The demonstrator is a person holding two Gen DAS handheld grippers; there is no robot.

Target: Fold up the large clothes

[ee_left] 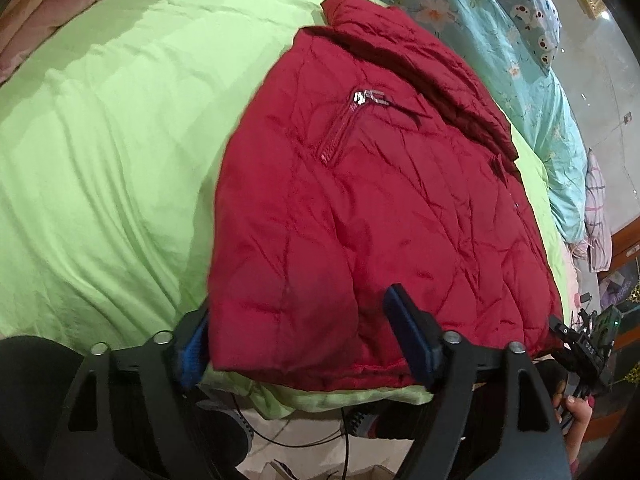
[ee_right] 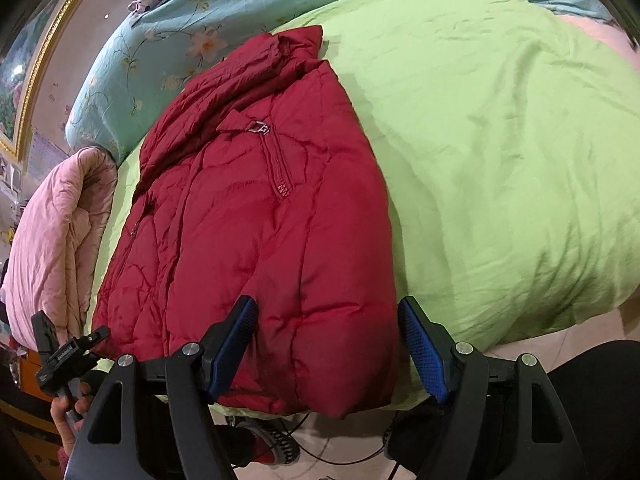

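Nearest me, left gripper [ee_left: 304, 344] and right gripper [ee_right: 326, 344], both jaws apart, straddling the hem of the red jacket [ee_left: 372, 208]. I see it folded, lying on the green quilt [ee_left: 104, 140] at the bed's near edge. Open quilt spreads to one side; pink blanket [ee_right: 56, 240] crowds the other. Floor below partly hidden.

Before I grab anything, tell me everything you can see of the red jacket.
The red jacket is a puffy, quilted, slightly shiny coat lying flat on the green bedspread, collar at the far end, hem at the near bed edge. It looks already folded lengthwise into a narrow shape. A slanted chest pocket zipper with a silver pull faces up. Both the left gripper and right gripper are open, fingers straddling the hem; whether they touch it is unclear.
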